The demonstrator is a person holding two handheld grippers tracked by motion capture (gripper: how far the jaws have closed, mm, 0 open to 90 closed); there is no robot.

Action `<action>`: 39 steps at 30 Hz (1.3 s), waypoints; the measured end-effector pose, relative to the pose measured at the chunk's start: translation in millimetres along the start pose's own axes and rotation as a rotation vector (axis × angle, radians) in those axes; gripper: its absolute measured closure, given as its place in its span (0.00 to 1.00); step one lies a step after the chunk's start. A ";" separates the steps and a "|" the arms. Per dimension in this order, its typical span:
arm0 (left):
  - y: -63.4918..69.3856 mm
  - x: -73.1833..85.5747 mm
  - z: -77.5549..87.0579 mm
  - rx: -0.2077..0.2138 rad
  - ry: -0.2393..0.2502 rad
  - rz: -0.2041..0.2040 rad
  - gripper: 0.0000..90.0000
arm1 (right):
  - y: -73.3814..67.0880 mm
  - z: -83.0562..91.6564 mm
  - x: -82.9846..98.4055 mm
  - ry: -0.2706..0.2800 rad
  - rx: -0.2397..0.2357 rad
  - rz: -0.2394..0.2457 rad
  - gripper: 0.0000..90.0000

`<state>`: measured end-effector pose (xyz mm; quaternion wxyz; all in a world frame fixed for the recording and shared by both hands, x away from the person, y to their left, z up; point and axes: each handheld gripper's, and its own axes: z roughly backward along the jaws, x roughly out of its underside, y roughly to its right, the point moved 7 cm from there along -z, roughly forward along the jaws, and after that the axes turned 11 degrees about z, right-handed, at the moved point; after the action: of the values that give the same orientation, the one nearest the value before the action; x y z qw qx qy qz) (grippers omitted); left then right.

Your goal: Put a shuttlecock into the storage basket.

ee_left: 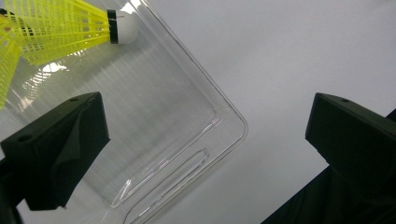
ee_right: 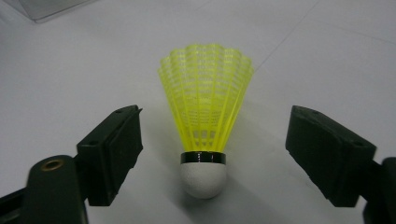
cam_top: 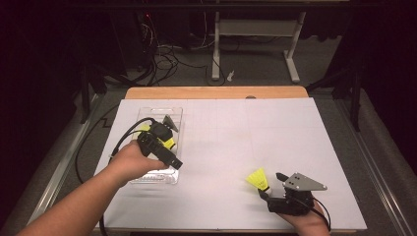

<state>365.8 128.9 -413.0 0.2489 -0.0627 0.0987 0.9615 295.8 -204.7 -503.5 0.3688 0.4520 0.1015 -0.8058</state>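
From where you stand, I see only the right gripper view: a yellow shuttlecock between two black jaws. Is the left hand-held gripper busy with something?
Observer: The left hand-held gripper hovers over a clear plastic tray at the table's left side.
Operator: Is the tray empty?
Observer: No. In the left gripper view a yellow shuttlecock in the tray lies on its side, cork toward the tray's wall.
Operator: Does the left one hold it?
Observer: No. Its jaws stand open over a bare part of the tray, one jaw outside the rim.
Operator: And my shuttlecock?
Observer: The loose shuttlecock lies near the table's front edge, far right of the tray.
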 end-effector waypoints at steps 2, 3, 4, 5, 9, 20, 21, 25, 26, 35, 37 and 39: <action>-1.5 0.5 0.8 0.001 -0.001 0.006 0.01 | -1.9 -1.9 1.7 -0.011 -0.010 0.001 0.27; -2.1 0.8 1.0 0.002 -0.001 0.007 0.01 | -2.2 -3.1 2.7 -0.016 -0.012 0.006 0.28; -2.5 1.1 1.2 0.003 -0.004 0.006 0.01 | -2.6 -3.8 3.9 -0.025 -0.012 0.005 0.30; -2.6 1.5 1.1 0.003 -0.006 0.005 0.01 | -2.8 -4.3 4.5 -0.028 -0.015 0.002 0.32; -2.6 2.8 -0.9 0.002 -0.009 0.003 0.01 | -3.2 -5.9 6.5 -0.040 -0.023 -0.004 0.40; -2.4 8.5 -9.4 -0.003 -0.030 -0.002 0.01 | -8.7 -12.9 11.2 -0.086 -0.038 0.010 0.56; -2.6 8.5 -9.7 -0.005 -0.029 -0.002 0.01 | -8.9 -14.0 11.9 -0.092 -0.036 0.014 0.56; -1.7 8.5 -9.7 -0.001 -0.029 -0.005 0.01 | -8.6 -15.8 14.0 -0.111 -0.029 0.023 0.60; -1.0 8.6 -9.8 0.000 -0.028 -0.006 0.01 | -8.1 -15.8 14.3 -0.113 -0.026 0.024 0.61; 1.4 11.7 -10.4 -0.001 -0.031 -0.017 0.01 | -11.6 -17.1 14.5 -0.130 -0.038 0.065 0.73; 3.2 12.3 -10.3 0.001 -0.030 -0.022 0.01 | -12.9 -16.9 12.6 -0.124 -0.034 0.084 0.73; 6.2 13.3 -10.6 0.004 -0.033 -0.035 0.01 | -13.5 -16.1 9.3 -0.108 -0.033 0.088 0.73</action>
<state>351.9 127.4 -424.6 0.2673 -0.0479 0.0952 0.9577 294.1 -191.7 -522.4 0.4164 0.4058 0.0747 -0.8102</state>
